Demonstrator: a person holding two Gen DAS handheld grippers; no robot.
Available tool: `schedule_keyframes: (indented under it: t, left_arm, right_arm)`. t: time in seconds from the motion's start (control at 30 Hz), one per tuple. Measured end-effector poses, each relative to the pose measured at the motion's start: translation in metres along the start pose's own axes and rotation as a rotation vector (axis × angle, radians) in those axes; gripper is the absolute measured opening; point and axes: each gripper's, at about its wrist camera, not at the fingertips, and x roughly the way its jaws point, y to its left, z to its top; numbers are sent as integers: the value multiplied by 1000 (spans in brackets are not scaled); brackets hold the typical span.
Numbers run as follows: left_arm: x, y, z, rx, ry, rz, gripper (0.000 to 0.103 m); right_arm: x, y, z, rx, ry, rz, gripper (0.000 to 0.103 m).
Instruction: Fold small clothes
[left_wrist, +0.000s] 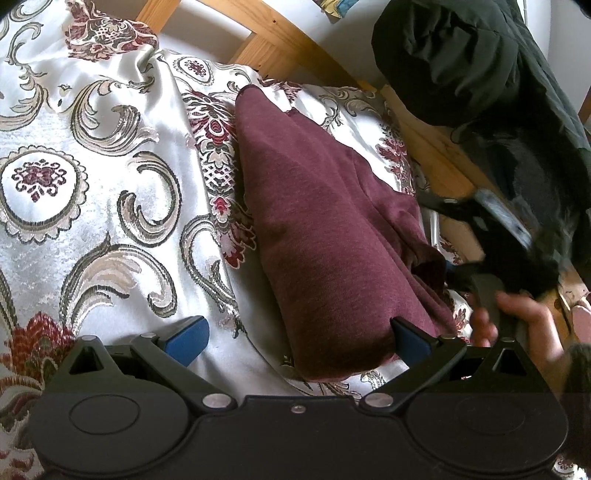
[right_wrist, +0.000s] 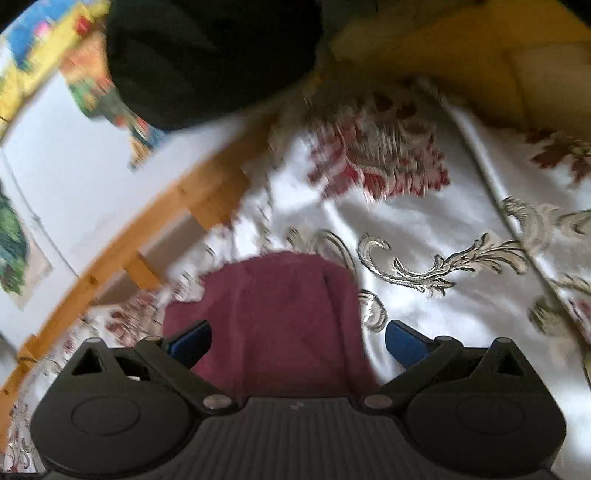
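Observation:
A maroon knit garment (left_wrist: 317, 221) lies folded lengthwise on a patterned white bedspread (left_wrist: 110, 184). My left gripper (left_wrist: 299, 338) is open just above the garment's near end, its right blue fingertip (left_wrist: 408, 341) against the cloth edge. In the right wrist view the garment (right_wrist: 280, 317) lies between the open blue pads of my right gripper (right_wrist: 297, 341), which hovers over it. The right gripper also shows in the left wrist view (left_wrist: 480, 280), held by a hand at the garment's right side.
A wooden bed frame (left_wrist: 295, 40) runs along the far edge of the bed. A dark green padded jacket (left_wrist: 480, 66) hangs over the frame at the right. The right wrist view is motion-blurred, with a white wall (right_wrist: 74, 192) and colourful pictures beyond the frame.

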Motion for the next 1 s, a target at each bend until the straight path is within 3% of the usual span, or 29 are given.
schedule_keyframes:
  t: [0.03, 0.2, 0.4, 0.67, 1.0]
  left_arm:
    - [0, 0, 0, 0, 0, 0, 102]
    - [0, 0, 0, 0, -1, 1, 102]
    - [0, -1, 0, 4, -3, 2, 102]
    - [-3, -2, 8, -50, -2, -15, 102]
    - [9, -3, 21, -112, -21, -116, 102]
  right_arm:
    - [8, 0, 3, -18, 9, -33, 87]
    - [20, 11, -7, -140, -10, -84, 85]
    - [24, 39, -48, -499, -50, -226, 81]
    - [24, 40, -52, -485, -75, -236, 80]
    - [20, 35, -59, -461, -117, -240, 85]
